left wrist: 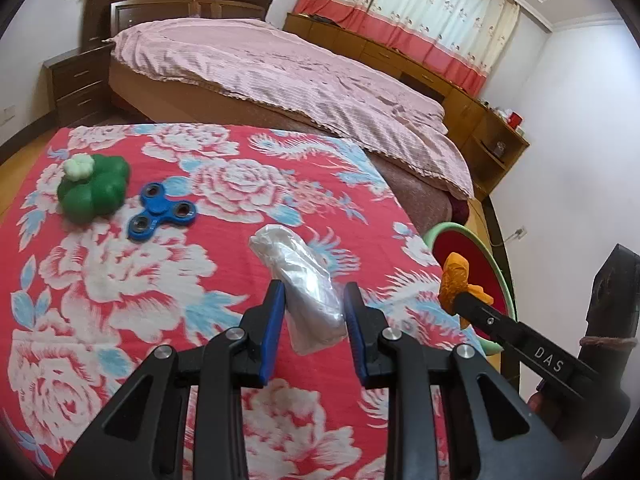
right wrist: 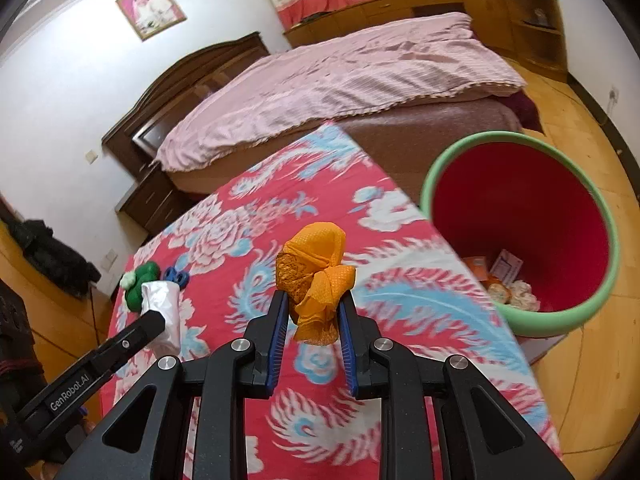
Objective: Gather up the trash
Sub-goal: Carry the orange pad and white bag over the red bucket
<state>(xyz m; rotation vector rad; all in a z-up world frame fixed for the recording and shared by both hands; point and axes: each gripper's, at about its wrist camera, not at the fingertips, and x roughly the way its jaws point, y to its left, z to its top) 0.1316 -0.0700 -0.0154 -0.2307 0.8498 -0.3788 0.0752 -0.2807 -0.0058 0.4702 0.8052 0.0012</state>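
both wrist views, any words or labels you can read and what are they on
"DAS": white letters on the black finger of the right gripper, seen in the left wrist view.
"GenRobot.AI": white letters on the black finger of the left gripper, seen in the right wrist view.
Small white print lower on that same gripper body: too small to read.
Paper scraps in the trash bin: print too blurred to read.

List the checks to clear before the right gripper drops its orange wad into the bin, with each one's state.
1. Right gripper shut on orange wad: ok.
2. Wad above trash bin: not ok, over the floral cloth.
3. Bin open, with room: ok.
4. Left gripper holding plastic wrap: ok.
5. Left gripper clear of the path: ok.
6. Grip firmness: cannot tell.
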